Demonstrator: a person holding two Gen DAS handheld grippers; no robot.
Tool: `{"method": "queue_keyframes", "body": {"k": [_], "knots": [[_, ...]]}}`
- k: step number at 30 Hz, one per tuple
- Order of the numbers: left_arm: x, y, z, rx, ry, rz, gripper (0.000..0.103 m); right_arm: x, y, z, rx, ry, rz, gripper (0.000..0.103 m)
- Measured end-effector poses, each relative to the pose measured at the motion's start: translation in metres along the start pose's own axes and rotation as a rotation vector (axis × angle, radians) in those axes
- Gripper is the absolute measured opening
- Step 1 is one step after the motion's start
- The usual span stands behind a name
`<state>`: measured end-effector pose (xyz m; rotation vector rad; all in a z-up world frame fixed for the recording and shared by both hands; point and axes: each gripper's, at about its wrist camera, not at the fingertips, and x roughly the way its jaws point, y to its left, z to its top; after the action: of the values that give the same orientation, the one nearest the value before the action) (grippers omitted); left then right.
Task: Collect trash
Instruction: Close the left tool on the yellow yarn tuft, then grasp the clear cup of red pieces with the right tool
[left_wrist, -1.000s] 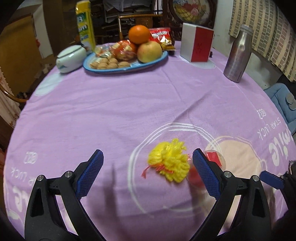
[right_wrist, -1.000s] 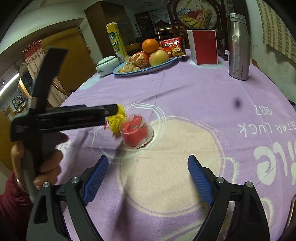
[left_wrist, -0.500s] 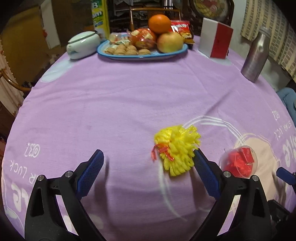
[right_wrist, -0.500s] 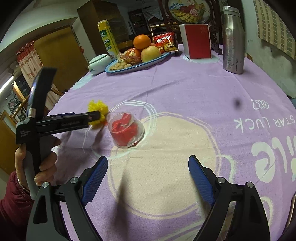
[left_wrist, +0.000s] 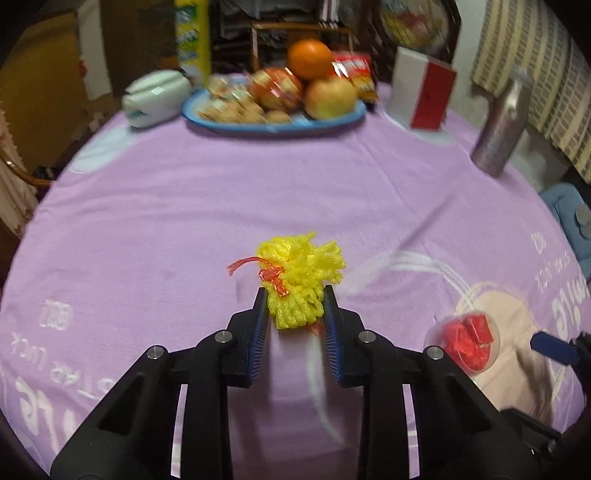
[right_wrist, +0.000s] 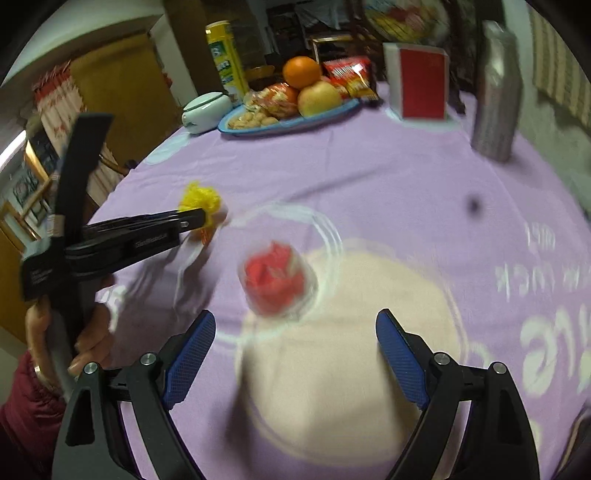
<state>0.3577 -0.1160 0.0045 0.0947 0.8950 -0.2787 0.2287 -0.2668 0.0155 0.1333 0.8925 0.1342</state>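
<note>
A yellow foam net (left_wrist: 301, 273) tied with a red strip lies on the purple tablecloth (left_wrist: 258, 192). My left gripper (left_wrist: 295, 295) is closing, and its blue pads press on the net's near end from both sides. From the right wrist view the left gripper (right_wrist: 199, 218) shows from the side, on the yellow net (right_wrist: 199, 197). A clear plastic cup with red scraps (right_wrist: 277, 282) lies ahead of my right gripper (right_wrist: 295, 328), whose blue pads stand wide apart with nothing between them. The cup (left_wrist: 467, 343) also sits low right in the left wrist view.
At the far side stand a blue plate (left_wrist: 273, 125) with an orange, an apple and snacks, a pale lidded pot (left_wrist: 155, 98), a red and white box (left_wrist: 423, 98) and a steel bottle (left_wrist: 500, 129). A person's hand (right_wrist: 88, 332) grips the left tool.
My left gripper has closed from wide open onto the yellow net, which now sits centred between its pads. The right gripper has drawn closer to the cup of red scraps, jaws unchanged.
</note>
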Motion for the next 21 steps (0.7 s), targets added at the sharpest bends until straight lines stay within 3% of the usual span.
{"method": "queue_keyframes", "body": {"k": [5, 12, 18, 21], "knots": [[-0.013, 0.031, -0.001, -0.051, -0.011, 0.021, 0.030, 0.022, 0.023, 0.019, -0.063, -0.002, -0.048, 0.086], [-0.005, 0.050, -0.012, -0.038, 0.044, 0.042, 0.030, 0.038, 0.021, 0.014, -0.121, -0.030, -0.142, 0.081], [0.010, 0.045, -0.015, -0.020, 0.096, 0.046, 0.031, 0.046, 0.015, 0.014, -0.108, 0.004, -0.118, 0.078], [0.011, 0.044, -0.015, -0.013, 0.096, 0.057, 0.033, 0.049, 0.016, 0.012, -0.105, 0.018, -0.100, 0.069]]}}
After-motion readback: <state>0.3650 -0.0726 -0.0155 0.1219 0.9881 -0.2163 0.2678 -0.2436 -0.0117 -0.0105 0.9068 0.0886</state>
